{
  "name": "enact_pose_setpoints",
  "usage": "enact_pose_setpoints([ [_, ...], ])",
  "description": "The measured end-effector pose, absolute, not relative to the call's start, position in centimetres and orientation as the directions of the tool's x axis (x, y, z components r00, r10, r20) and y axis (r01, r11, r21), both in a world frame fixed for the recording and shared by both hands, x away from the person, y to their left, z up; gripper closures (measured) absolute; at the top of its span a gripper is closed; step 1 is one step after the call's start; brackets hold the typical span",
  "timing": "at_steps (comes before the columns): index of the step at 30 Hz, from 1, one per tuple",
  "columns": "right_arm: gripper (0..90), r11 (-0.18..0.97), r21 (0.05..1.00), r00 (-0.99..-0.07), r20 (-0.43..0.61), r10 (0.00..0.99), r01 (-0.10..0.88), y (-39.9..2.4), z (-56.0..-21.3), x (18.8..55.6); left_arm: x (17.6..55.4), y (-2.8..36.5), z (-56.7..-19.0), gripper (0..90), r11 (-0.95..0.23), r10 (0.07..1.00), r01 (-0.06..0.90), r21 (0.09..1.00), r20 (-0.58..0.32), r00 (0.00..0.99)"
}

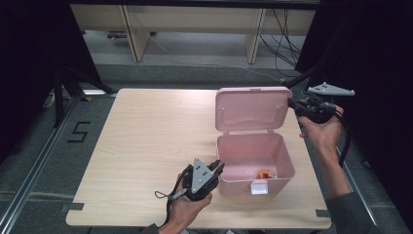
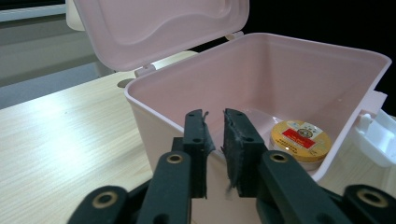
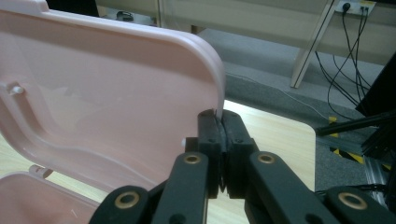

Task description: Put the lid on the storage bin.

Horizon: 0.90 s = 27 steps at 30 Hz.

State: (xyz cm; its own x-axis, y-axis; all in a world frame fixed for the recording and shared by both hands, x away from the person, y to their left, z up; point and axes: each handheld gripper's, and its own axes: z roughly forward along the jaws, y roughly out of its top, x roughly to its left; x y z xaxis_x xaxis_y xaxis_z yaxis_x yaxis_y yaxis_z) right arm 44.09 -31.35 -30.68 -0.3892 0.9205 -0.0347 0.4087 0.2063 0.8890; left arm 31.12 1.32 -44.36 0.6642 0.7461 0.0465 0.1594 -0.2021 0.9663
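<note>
A pink plastic box (image 1: 288,163) stands on the wooden table (image 1: 151,131) with its hinged lid (image 1: 251,107) up. A round yellow and red tin (image 1: 265,174) lies on its floor, also seen in the left gripper view (image 2: 301,140). My right gripper (image 1: 292,103) is shut on the lid's right edge, and the lid (image 3: 116,93) runs down between its pads (image 3: 218,119). My left gripper (image 1: 218,168) is at the box's front left corner. A narrow gap shows between its jaws (image 2: 215,123), nothing is pinched there, and the box wall (image 2: 154,121) lies just beyond.
A white latch (image 1: 259,187) hangs on the box's front wall. Bare tabletop stretches to the left of the box. Beyond the far table edge are pale furniture legs (image 1: 253,44) and loose cables (image 1: 285,39) on the floor. Black curtains close off both sides.
</note>
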Motion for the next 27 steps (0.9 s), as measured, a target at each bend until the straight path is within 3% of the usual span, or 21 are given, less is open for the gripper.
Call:
enact_pose_setpoints([
  [9, 88.6, 0.214, 0.896, -0.404, -0.042, 0.914, 0.389, -31.3, -30.5, 43.2, 31.3, 1.5, -44.4, 88.4, -0.189, 0.747, 0.154, 0.970, 0.040, 0.663],
  [14, 88.5, 0.211, 0.905, -0.411, -0.044, 0.911, 0.370, -31.2, -30.2, 42.1, 31.2, 0.6, -44.8, 89.2, -0.203, 0.729, 0.165, 0.965, 0.036, 0.684],
  [17, 88.4, 0.229, 0.906, -0.419, -0.064, 0.906, 0.355, -31.2, -30.0, 41.7, 31.3, 0.6, -45.0, 89.2, -0.146, 0.703, 0.233, 0.961, -0.066, 0.708],
  [27, 88.5, 0.201, 0.897, -0.404, -0.027, 0.915, 0.395, -31.7, -30.7, 42.6, 30.7, 1.7, -44.0, 89.2, -0.135, 0.680, 0.257, 0.957, -0.099, 0.727],
])
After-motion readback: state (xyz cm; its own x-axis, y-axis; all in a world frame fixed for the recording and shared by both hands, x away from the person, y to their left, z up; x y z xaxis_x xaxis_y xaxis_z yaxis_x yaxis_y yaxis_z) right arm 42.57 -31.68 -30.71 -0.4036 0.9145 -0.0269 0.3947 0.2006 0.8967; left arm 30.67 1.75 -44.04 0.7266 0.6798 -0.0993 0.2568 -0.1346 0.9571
